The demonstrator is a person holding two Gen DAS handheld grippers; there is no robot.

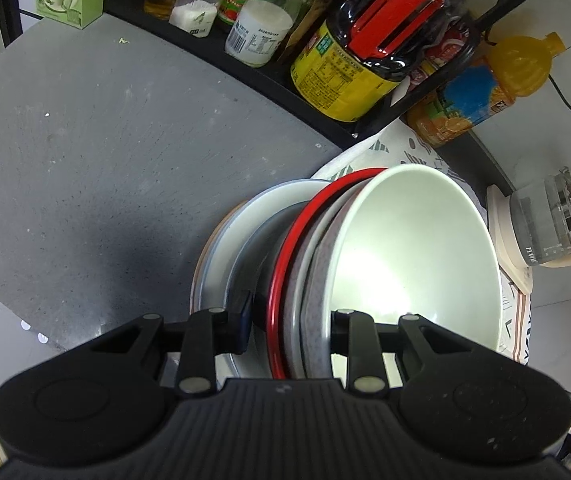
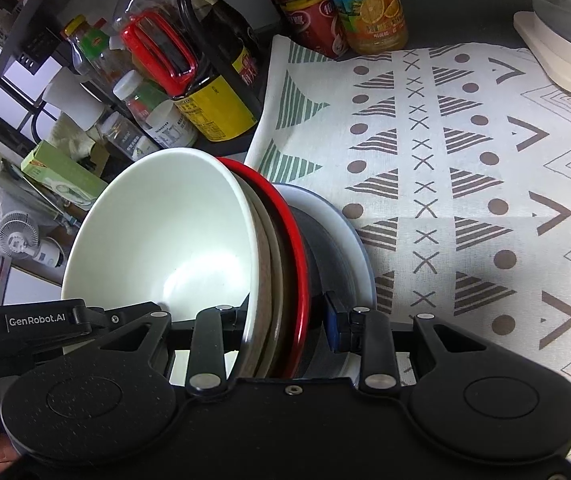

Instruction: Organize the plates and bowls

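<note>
A nested stack of dishes is clamped from two sides: a white bowl [image 1: 417, 248] [image 2: 165, 236] on top, a speckled grey bowl [image 1: 317, 280], a red-rimmed plate [image 1: 285, 264] [image 2: 297, 256] and a dark grey bowl [image 1: 257, 256] [image 2: 325, 260]. My left gripper [image 1: 291, 320] is shut on the stack's rim, one finger inside the white bowl and the blue pad [image 1: 245, 316] against the dark bowl. My right gripper [image 2: 283, 320] grips the opposite rim the same way. A pale blue-rimmed plate [image 1: 221, 256] [image 2: 349, 232] lies just outside both pads, with a tan plate [image 1: 209, 240] beyond it.
A black rack with sauce and spice bottles [image 1: 341, 68] [image 2: 205, 92] lines the back. An orange juice bottle [image 1: 485, 88] [image 2: 373, 4] stands beside it. A glass kettle on a cream base [image 1: 545, 224] [image 2: 565, 40] sits at the edge of the patterned cloth [image 2: 465, 184]. Grey counter [image 1: 105, 160] spreads left.
</note>
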